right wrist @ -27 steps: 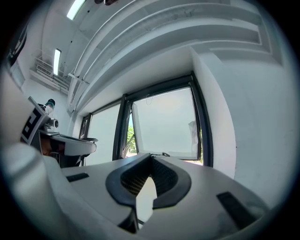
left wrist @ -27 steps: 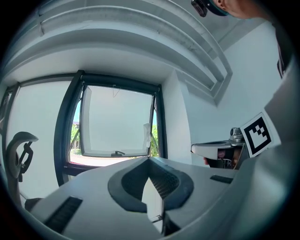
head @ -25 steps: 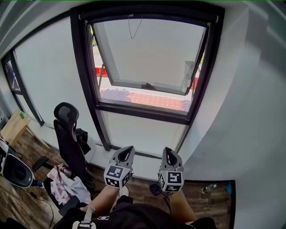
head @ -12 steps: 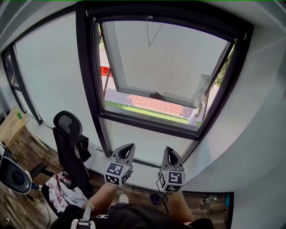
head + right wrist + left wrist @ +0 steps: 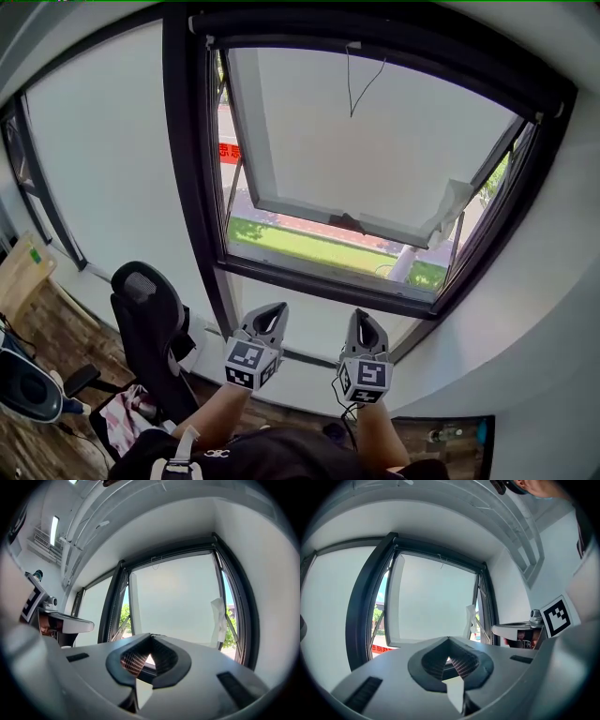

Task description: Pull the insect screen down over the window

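The black-framed window (image 5: pixel 192 187) has its sash (image 5: pixel 375 141) swung outward. The insect screen stays rolled up in the dark housing (image 5: pixel 394 42) along the frame's top, and a thin pull cord (image 5: pixel 353 82) dangles from it. Both grippers are held low, below the sill, pointing up at the window. My left gripper (image 5: pixel 272 308) is shut with nothing in it, and so is my right gripper (image 5: pixel 365 316). In the left gripper view the shut jaws (image 5: pixel 449 640) point at the sash (image 5: pixel 431 602). In the right gripper view the jaws (image 5: pixel 151 636) do the same, with the cord (image 5: pixel 155 563) far above.
A black office chair (image 5: pixel 148 323) stands at the lower left with clothes (image 5: pixel 127 412) on it. A wooden box (image 5: pixel 23 267) sits by the left window. A white rag (image 5: pixel 453 202) hangs on the sash's right stay. A bottle (image 5: pixel 445 434) lies on the floor at the right.
The head view has tilted upward, so the window looks larger and sits further right. Both grippers stay shut side by side and have come slightly nearer the sill.
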Tool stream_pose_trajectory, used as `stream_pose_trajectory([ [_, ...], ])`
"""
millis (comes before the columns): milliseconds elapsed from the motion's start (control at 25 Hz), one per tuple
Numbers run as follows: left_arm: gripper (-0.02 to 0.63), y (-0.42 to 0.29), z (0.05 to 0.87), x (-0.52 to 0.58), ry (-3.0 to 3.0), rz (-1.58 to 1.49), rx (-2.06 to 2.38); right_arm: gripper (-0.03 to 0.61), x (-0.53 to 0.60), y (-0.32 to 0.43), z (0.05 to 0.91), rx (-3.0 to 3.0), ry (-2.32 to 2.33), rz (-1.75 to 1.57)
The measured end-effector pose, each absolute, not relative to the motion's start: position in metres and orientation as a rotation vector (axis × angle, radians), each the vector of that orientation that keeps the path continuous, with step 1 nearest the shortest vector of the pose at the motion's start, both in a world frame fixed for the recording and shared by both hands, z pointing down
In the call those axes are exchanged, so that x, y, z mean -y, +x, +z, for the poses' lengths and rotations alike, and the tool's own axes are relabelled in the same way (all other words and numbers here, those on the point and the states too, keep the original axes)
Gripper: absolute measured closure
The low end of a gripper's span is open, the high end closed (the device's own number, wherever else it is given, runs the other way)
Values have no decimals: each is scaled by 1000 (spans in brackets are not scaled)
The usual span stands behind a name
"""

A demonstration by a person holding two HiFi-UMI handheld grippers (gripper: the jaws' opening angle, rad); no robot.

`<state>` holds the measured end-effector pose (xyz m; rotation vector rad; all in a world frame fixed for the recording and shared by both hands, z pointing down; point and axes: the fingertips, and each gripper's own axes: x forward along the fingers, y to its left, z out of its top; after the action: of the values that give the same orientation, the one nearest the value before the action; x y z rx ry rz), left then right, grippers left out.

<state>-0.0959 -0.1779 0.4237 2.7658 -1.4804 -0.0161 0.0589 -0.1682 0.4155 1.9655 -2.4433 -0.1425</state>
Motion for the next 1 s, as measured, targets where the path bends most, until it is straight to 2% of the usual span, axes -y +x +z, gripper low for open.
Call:
stream_pose_trajectory([
  [440, 614, -118, 428, 239, 2787, 2, 1439, 574, 216, 40, 424, 2396, 1979, -156],
  [760, 614, -116, 428, 265, 2780, 43, 1494, 574, 236, 72, 422, 2356, 1990, -204],
  [1000, 613, -100, 403, 290, 2954, 275, 1618, 574, 241, 117, 419, 2288, 2012, -248],
])
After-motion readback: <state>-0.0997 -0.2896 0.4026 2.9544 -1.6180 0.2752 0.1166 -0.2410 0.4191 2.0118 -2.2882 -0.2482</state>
